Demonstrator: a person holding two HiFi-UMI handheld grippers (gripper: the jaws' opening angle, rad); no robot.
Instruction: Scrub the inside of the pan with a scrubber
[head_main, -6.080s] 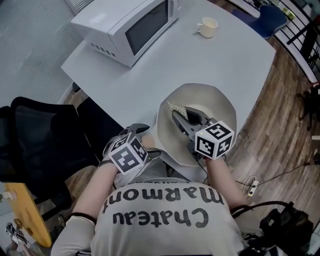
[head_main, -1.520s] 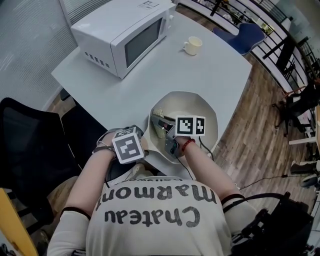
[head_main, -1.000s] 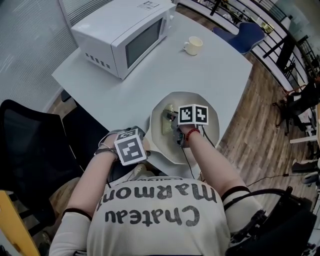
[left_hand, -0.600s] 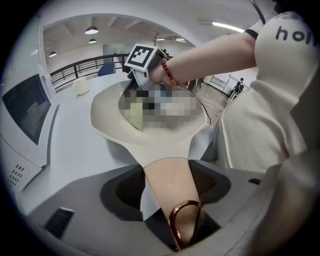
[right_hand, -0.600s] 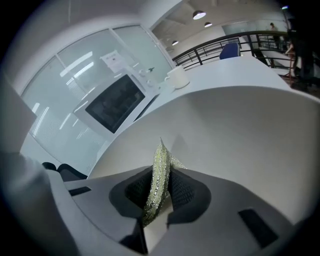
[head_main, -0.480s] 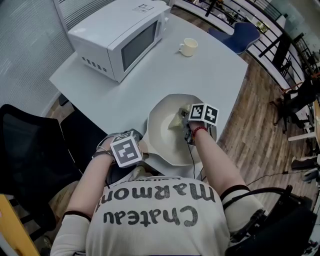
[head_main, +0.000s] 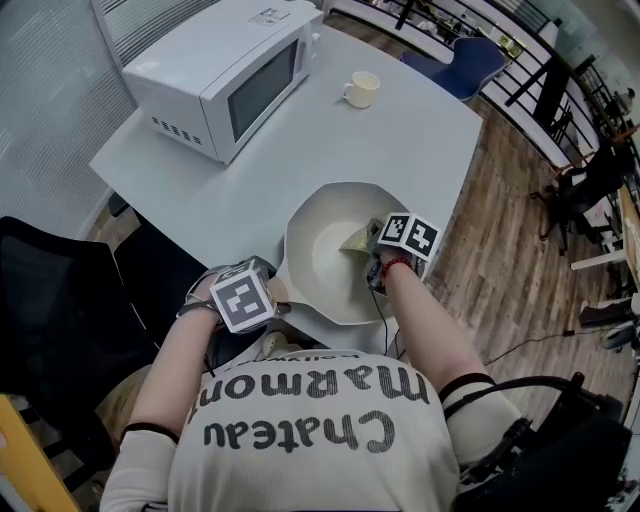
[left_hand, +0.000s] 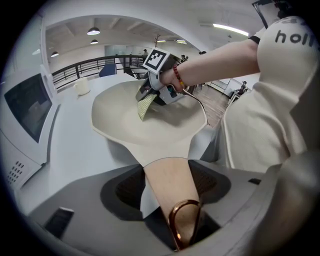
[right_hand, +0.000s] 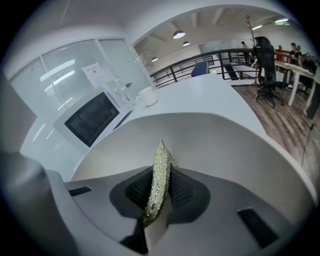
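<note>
Scrubber (right_hand: 159, 167) in right gripper (head_main: 368, 252), seemingly touching pan (head_main: 318, 268).

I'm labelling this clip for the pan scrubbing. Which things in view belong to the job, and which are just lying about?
In the job: pan, clamped by its handle in the left gripper; scrubber, pinched in the right gripper.
Lying about: microwave, cream mug, black office chair.
</note>
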